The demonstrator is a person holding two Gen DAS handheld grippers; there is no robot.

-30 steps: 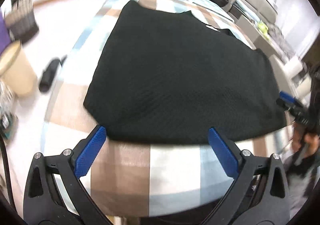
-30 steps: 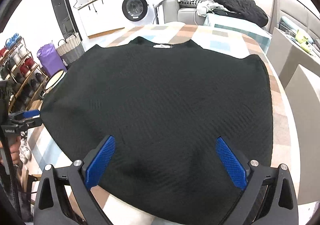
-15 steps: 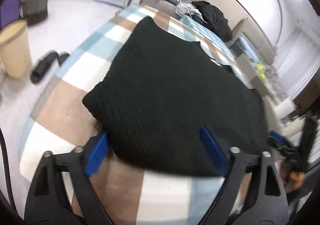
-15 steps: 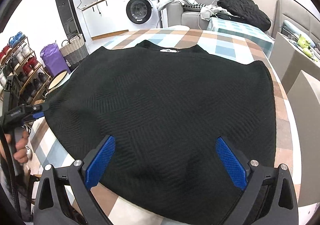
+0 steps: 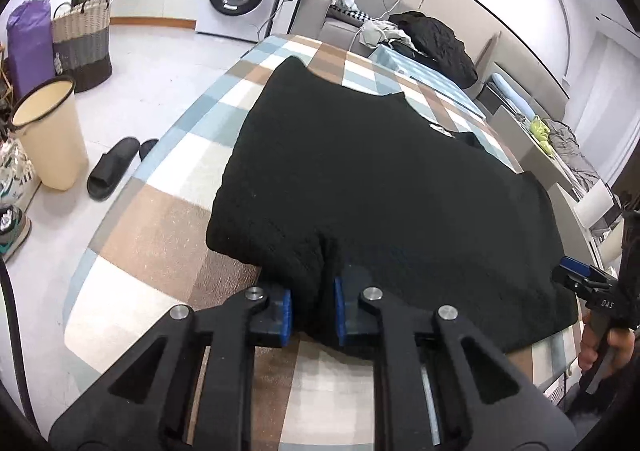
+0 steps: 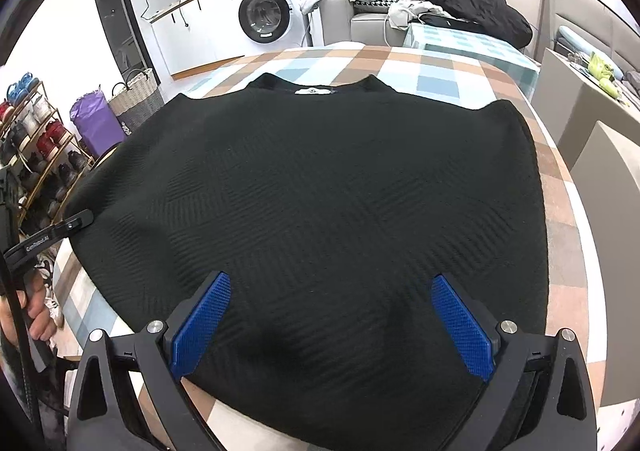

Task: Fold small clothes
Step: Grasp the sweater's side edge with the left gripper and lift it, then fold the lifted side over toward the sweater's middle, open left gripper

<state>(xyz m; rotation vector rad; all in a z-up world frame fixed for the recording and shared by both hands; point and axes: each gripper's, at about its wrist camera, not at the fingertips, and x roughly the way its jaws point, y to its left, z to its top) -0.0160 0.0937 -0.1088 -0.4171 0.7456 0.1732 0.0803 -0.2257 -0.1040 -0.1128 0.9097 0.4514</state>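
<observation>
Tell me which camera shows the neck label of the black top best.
The right wrist view: the neck label sits unobstructed and face-on at the collar of the black top. The left wrist view shows it only as a small, oblique sliver.

Left gripper (image 5: pixel 313 309) fingers just closed, pinching fabric; right gripper (image 6: pixel 330 325) fingers spread wide.

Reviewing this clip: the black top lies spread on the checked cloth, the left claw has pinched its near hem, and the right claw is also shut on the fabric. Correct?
Not quite. The right claw is open: the right wrist view shows its blue pads spread wide over the black top, gripping nothing. The rest stands: the left claw, which has just been closing, pinches the hem on the checked cloth.
</observation>
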